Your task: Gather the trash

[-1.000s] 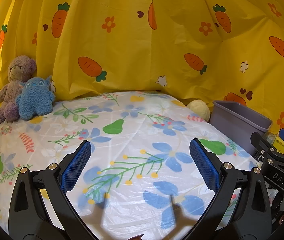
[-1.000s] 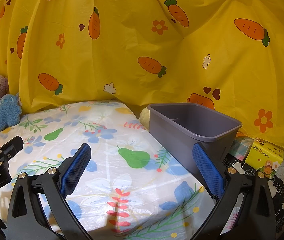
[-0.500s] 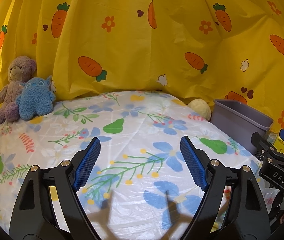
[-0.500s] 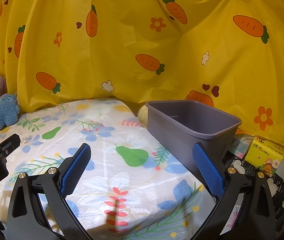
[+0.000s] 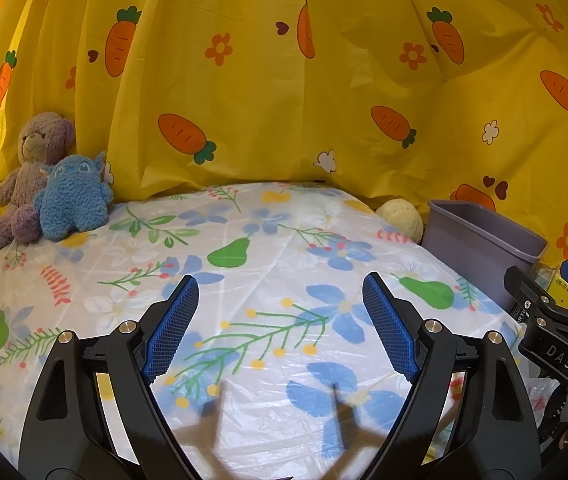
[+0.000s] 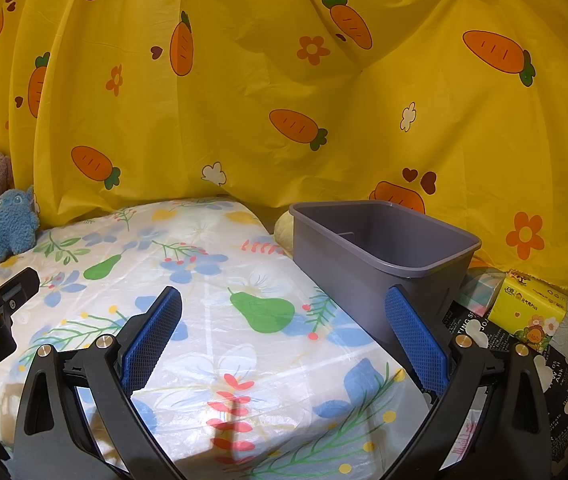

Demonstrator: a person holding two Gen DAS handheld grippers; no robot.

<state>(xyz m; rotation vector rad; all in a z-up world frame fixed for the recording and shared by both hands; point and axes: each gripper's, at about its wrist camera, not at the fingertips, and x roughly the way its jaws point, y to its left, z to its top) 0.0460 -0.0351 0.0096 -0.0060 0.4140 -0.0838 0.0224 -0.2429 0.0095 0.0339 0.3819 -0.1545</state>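
A grey plastic bin [image 6: 387, 256] stands on the floor at the right edge of the bed; it also shows in the left wrist view [image 5: 479, 244], and what I see of its inside is bare. My left gripper [image 5: 280, 324] is open and empty above the flowered bed cover [image 5: 244, 280]. My right gripper [image 6: 284, 336] is open and empty over the cover's right edge, its right finger in front of the bin. No loose trash shows on the cover.
A purple teddy bear [image 5: 24, 176] and a blue plush [image 5: 74, 196] sit at the back left. A pale yellow plush ball [image 5: 401, 218] lies beside the bin. A yellow tissue pack [image 6: 529, 308] lies on the floor at the right. A yellow carrot curtain [image 5: 284, 80] hangs behind.
My left gripper's jaws have narrowed a good deal but stay open. The right gripper has shifted slightly; its opening is unchanged.
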